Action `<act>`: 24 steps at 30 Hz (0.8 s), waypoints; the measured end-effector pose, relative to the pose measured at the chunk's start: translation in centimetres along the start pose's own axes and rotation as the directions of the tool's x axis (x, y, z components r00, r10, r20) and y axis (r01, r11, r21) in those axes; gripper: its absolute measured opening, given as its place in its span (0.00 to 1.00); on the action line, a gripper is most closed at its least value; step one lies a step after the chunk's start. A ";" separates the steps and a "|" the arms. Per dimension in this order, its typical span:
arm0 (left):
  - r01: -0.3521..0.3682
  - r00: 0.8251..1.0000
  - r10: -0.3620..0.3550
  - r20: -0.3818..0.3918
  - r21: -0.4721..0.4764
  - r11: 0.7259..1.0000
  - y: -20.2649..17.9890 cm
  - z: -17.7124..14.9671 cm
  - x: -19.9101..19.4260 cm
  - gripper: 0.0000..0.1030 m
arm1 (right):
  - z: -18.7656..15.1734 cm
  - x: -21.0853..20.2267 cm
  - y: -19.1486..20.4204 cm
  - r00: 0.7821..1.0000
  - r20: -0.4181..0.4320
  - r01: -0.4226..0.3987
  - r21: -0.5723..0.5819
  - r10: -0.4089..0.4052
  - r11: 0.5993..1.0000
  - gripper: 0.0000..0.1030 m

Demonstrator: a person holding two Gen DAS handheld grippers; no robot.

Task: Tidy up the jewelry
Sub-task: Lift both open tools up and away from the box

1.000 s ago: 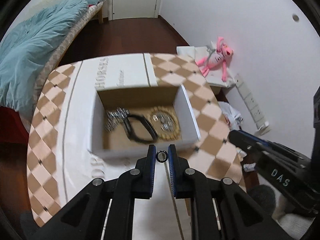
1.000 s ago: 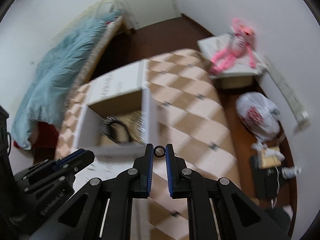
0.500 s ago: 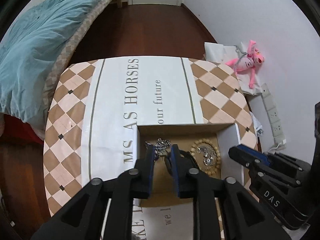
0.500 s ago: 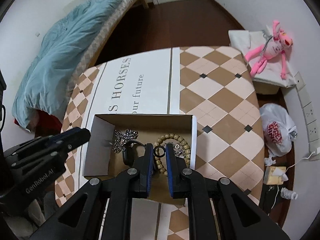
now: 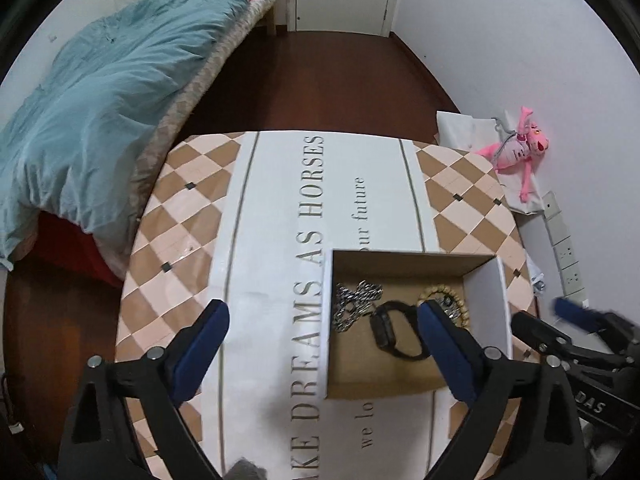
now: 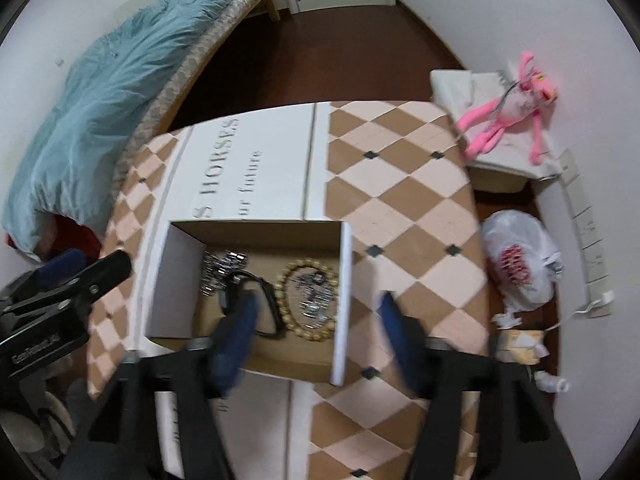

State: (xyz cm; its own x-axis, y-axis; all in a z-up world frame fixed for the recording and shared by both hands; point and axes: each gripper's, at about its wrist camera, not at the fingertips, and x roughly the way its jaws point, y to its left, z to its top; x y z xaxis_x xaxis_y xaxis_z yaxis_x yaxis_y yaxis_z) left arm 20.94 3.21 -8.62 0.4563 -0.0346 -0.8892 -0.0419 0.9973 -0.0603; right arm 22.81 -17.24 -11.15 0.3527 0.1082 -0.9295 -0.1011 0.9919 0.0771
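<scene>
An open cardboard box point(image 5: 486, 300) point(image 6: 172, 280) stands on the patterned table. Inside lie a silver chain point(image 5: 356, 304) point(image 6: 216, 272), a black watch point(image 5: 394, 330) point(image 6: 256, 300) and a gold bead bracelet point(image 5: 444, 300) point(image 6: 308, 300) with small silver pieces inside its loop. My left gripper point(image 5: 322, 332) is wide open and empty above the box's left wall. My right gripper point(image 6: 316, 324) is wide open and empty above the box's front right. The rings I held are not visible. The right gripper's tip shows in the left wrist view point(image 5: 576, 316).
The table point(image 5: 192, 216) point(image 6: 400, 184) has a checkered cloth with printed words. A bed with a blue duvet point(image 5: 88, 120) is at the left. A pink plush toy point(image 6: 508, 104) and a white plastic bag point(image 6: 520, 256) lie on the floor at the right.
Both grippers were shut on small dark rings over the box; now both have opened wide and the rings are gone from the fingers. Both views have pulled back slightly.
</scene>
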 end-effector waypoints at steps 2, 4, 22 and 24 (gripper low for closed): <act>-0.022 1.000 0.021 0.013 0.003 1.000 0.1 -0.8 -0.2 0.95 | -0.7 0.0 0.0 0.999 -0.005 0.042 -0.010 -0.042 0.999 0.92; -0.031 0.999 0.031 0.010 0.005 1.000 0.0 -1.6 -0.2 0.95 | -1.5 0.0 -0.1 0.997 -0.012 0.080 -0.009 -0.080 0.997 0.94; -0.039 0.997 0.039 0.066 0.011 0.999 -1.5 -3.8 -4.8 0.96 | -4.7 -5.8 -0.2 0.988 0.075 0.130 0.031 -0.132 0.991 0.97; -0.040 0.996 0.039 0.081 0.012 0.999 -1.8 -4.1 -6.1 0.96 | -5.2 -7.3 -0.1 0.987 0.098 0.127 0.034 -0.130 0.991 0.97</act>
State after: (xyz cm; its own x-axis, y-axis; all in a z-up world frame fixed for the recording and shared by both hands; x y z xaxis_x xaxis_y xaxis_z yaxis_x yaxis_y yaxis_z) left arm 14.65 1.38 -4.97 0.5245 0.0093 -0.8513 -0.0493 0.9986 -0.0195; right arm 15.39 -18.53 -6.29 0.4522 -0.0154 -0.8918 -0.0241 0.9993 -0.0294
